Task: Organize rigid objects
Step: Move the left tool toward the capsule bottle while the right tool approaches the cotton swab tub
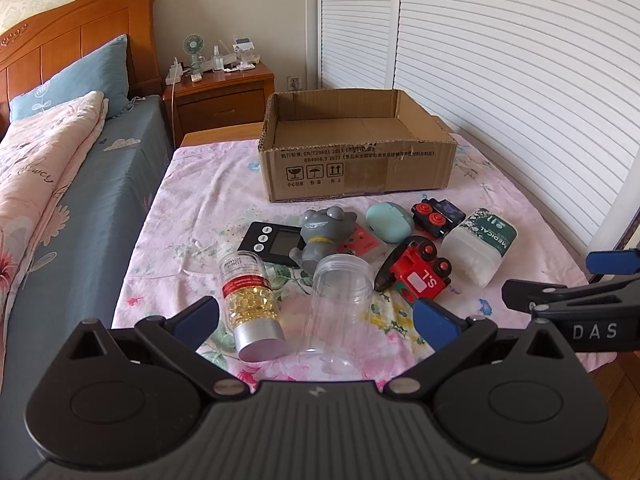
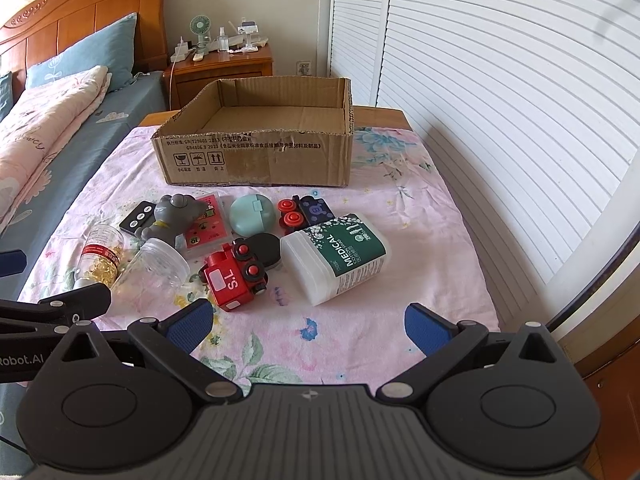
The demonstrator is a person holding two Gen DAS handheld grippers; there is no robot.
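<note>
An open cardboard box (image 1: 356, 168) (image 2: 256, 156) stands at the far end of a floral-covered table. In front of it lie a capsule bottle (image 1: 250, 300) (image 2: 98, 262), a clear empty jar (image 1: 340, 308) (image 2: 160, 266), a grey toy figure (image 1: 324, 236) (image 2: 170, 218), a black timer (image 1: 272, 242), a mint case (image 1: 390, 220) (image 2: 253, 214), a red toy train (image 1: 420, 272) (image 2: 236, 276), a dark toy car (image 1: 438, 216) (image 2: 304, 212) and a cotton-swab tub (image 1: 478, 246) (image 2: 340, 256). My left gripper (image 1: 316, 320) is open above the jar and bottle. My right gripper (image 2: 306, 326) is open over bare cloth near the train.
A bed (image 1: 60, 184) with a pink quilt and blue pillow runs along the left. A wooden nightstand (image 1: 222, 96) with a small fan stands behind. White louvred doors (image 1: 520, 80) close off the right side. The table's right edge (image 2: 496, 280) drops to the wooden floor.
</note>
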